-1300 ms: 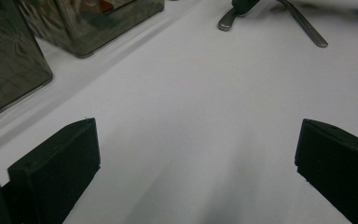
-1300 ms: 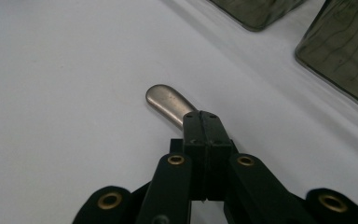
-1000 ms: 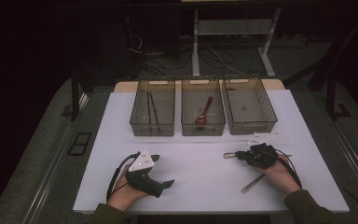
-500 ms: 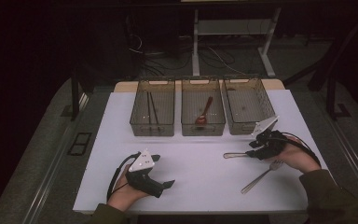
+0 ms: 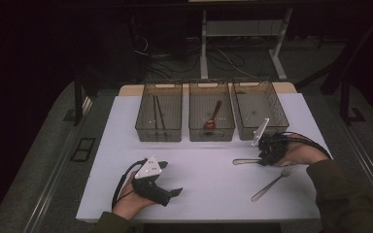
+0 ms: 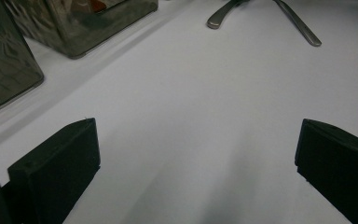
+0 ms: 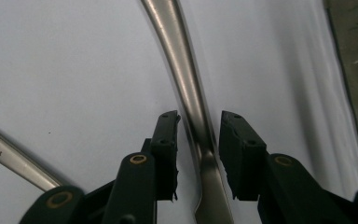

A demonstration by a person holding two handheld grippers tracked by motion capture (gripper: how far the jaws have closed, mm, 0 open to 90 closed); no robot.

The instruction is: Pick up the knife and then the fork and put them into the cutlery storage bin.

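Observation:
A steel utensil [image 5: 244,161] lies on the white table [image 5: 209,194] at the right, its head hidden under my right gripper [image 5: 263,158]. In the right gripper view, my right gripper [image 7: 198,121] straddles the utensil's handle [image 7: 179,56]. The jaws have just been closing, and a thin gap still shows on each side of the handle. A steel fork [image 5: 273,182] lies just in front of that hand. My left gripper [image 5: 172,178] rests near the table's front edge, jaws wide open over bare table [image 6: 198,126].
Three clear bins stand in a row at the back: the left bin [image 5: 159,127] holds dark chopsticks, the middle bin [image 5: 211,128] a red-brown spoon [image 5: 212,116], and the right bin [image 5: 260,114] looks bare. Both utensil handles [image 6: 221,16] show far ahead in the left gripper view.
My right hand has shifted to the right and risen a little, uncovering more of the fork. The utensil under it and my left gripper have stayed put.

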